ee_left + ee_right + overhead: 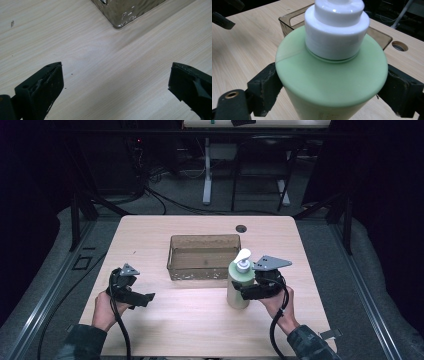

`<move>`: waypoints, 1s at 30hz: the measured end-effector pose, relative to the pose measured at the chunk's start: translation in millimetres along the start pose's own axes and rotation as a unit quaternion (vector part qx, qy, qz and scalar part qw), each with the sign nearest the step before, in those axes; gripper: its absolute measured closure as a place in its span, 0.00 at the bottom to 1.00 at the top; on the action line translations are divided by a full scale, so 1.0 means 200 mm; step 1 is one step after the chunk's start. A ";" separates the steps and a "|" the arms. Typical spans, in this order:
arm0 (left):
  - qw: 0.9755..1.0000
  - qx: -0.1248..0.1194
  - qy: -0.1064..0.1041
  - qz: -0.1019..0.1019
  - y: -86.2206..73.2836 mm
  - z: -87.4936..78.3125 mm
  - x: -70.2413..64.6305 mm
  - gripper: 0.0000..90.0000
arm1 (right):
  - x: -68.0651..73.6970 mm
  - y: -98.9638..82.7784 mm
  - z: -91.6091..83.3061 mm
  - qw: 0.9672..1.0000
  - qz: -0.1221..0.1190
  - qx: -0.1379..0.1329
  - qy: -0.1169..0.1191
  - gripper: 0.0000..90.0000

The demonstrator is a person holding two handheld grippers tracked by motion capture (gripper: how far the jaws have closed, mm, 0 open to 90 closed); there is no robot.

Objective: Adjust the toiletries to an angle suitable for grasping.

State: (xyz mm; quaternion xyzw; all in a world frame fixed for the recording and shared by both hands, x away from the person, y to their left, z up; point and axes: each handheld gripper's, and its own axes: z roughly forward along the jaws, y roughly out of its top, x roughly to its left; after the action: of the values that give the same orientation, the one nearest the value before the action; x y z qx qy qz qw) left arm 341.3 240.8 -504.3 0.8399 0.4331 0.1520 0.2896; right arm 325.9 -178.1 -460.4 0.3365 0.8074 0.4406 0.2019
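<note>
Where bottle [329, 75] stands — right tongs [332, 85] clamped.

The bare counter [165, 320] lies open between the two hands, and the wide-spread left tongs [141, 298] have only wood grain between their jaws. The brown tray [203, 257] stands mid-counter as a walled obstacle just beyond that lane, its near corner ahead of the left tongs. The green pump bottle [239, 287] stands upright just beside the tray's near right corner, blocking the right side, clamped in the right tongs [245, 292].

You're in a dim lab: pale wooden table [150, 245] inside black metal framing [75, 215], loose cables [165, 200] behind.
</note>
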 end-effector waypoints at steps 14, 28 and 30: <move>1.000 0.004 0.002 0.000 0.00 0.00 0.00 0.00 | 0.03 0.04 0.07 1.000 -0.004 -0.004 0.008 0.14; 1.000 0.009 0.003 0.000 0.01 0.01 0.00 0.00 | 0.08 0.11 0.19 1.000 -0.012 -0.011 0.021 0.13; 1.000 0.010 0.003 0.000 0.01 0.01 0.00 0.00 | 0.09 0.12 0.21 1.000 -0.014 -0.011 0.023 0.13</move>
State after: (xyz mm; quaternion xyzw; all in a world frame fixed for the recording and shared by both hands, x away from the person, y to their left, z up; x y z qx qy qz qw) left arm 343.1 238.9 -504.9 0.8426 0.4352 0.1501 0.2795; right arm 348.6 -131.0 -463.4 0.3126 0.8115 0.4545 0.1928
